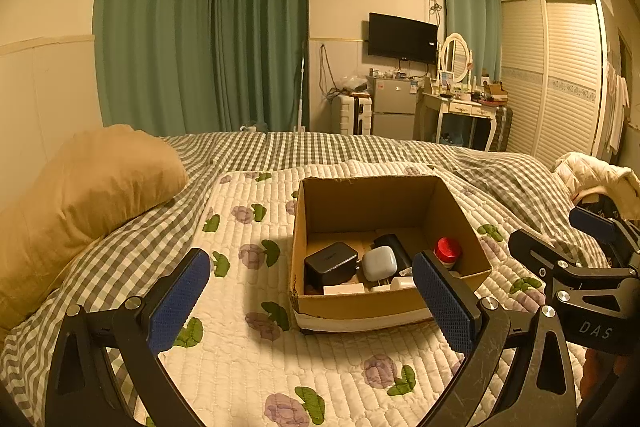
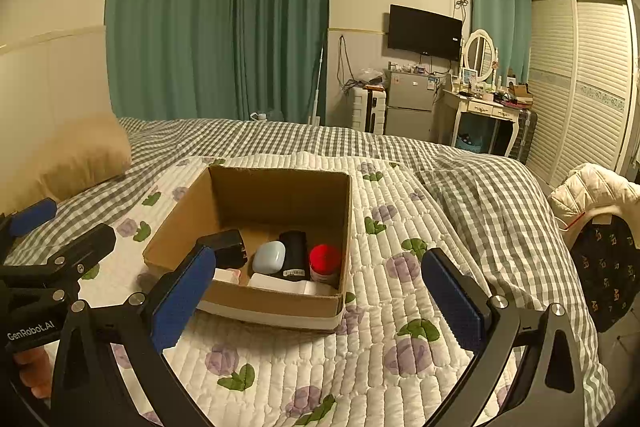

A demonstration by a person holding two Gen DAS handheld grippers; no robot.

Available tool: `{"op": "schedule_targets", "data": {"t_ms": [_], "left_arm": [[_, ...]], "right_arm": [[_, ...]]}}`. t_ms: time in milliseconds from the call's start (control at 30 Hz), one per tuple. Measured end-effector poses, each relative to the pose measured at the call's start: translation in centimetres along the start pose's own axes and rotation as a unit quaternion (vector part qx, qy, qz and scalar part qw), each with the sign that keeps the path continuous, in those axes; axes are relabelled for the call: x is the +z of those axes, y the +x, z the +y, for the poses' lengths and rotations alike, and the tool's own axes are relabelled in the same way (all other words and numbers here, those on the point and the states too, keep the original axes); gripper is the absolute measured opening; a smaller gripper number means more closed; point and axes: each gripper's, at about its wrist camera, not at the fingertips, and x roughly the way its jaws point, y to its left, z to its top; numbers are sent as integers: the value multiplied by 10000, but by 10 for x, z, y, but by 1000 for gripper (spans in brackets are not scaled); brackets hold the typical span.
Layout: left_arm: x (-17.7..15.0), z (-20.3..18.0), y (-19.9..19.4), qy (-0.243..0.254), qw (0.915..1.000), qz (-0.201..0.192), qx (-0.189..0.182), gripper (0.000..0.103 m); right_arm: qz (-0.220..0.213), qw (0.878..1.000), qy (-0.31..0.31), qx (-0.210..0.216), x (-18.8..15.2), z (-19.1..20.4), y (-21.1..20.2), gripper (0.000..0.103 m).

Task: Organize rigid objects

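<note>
The cardboard box point(image 1: 390, 255) sits just ahead of both tongs, holding a black charger point(image 1: 330, 264), a pale earbud case point(image 1: 379, 263), a dark block point(image 2: 295, 253) and a red-capped bottle point(image 2: 325, 261). The left gripper point(image 1: 316, 301) and right gripper point(image 2: 320, 301) hang spread wide, empty. The packed items could snag a reaching finger (the box might slide on soft bedding). Beneath lies a floral quilt point(image 1: 248, 347); a tan pillow point(image 1: 88, 195) lies left, curtains point(image 2: 216, 19) beyond.
</note>
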Motion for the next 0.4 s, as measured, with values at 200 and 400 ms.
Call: {"op": "schedule_targets", "data": {"t_ms": [200,400], "left_arm": [[-2,1,0,-32,10000,31,-11,103],[-2,1,0,-37,10000,29,9,103]], "right_arm": [[20,10000,2,6,-2,-1,2,103],[33,10000,16,-6,-3,-2,2,103]]}}
